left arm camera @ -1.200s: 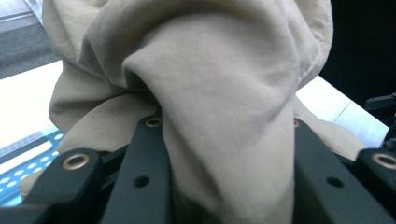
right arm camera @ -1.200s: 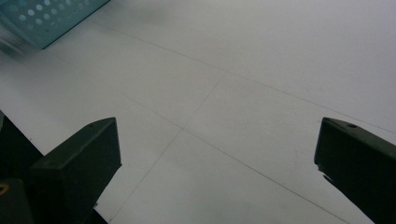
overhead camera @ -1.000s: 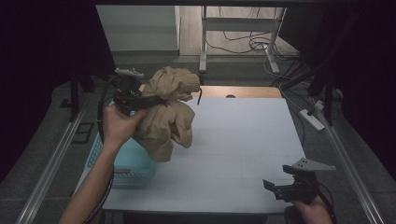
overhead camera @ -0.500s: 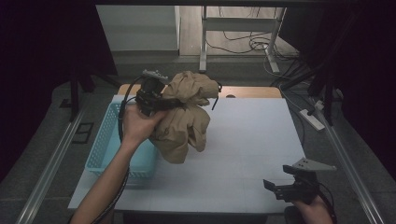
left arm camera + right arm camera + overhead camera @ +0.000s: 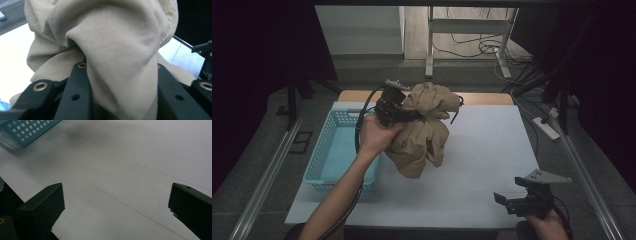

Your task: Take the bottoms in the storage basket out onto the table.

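A crumpled tan garment [image 5: 422, 127] hangs in the air above the white table top [image 5: 492, 145], just right of a light blue basket [image 5: 337, 150]. My left gripper [image 5: 404, 115] is shut on a thick fold of this cloth [image 5: 120, 62], which bulges up between the black jaws in the left gripper view. A dark cord dangles from the garment's right side. My right gripper [image 5: 512, 200] rests low at the table's front right, open, with only bare table between its jaws [image 5: 115, 205].
The perforated blue basket's corner [image 5: 27, 130] lies at the far left of the right gripper view. A wooden strip [image 5: 482, 98] edges the table's back. Metal rails [image 5: 267, 170] run along both sides; a power strip [image 5: 547, 127] lies at the right.
My left gripper has carried the garment rightward, from over the basket to above the table's left-middle. The right gripper has stayed in place.
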The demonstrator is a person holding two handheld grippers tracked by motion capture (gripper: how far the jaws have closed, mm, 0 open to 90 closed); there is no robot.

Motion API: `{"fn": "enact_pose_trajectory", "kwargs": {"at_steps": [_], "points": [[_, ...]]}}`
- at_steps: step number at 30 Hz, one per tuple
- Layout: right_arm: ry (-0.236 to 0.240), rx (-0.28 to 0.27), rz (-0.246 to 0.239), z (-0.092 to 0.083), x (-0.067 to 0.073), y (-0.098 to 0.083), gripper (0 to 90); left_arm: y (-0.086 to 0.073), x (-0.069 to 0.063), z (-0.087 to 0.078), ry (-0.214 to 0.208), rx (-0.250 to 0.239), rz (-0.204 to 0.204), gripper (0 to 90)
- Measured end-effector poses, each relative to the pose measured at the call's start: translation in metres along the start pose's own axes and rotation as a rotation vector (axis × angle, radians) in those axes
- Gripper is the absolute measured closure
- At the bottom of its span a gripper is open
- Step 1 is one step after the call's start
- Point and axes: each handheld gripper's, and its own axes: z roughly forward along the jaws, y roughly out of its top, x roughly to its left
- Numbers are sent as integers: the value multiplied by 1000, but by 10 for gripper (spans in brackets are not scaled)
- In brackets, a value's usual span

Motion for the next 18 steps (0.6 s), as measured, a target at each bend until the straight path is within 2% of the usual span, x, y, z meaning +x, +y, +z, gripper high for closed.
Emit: {"fn": "enact_pose_trajectory", "kwargs": {"at_steps": [18], "points": [[0, -3, -8, 0, 0, 0, 3, -1, -8, 48, -28, 34, 9, 704]]}}
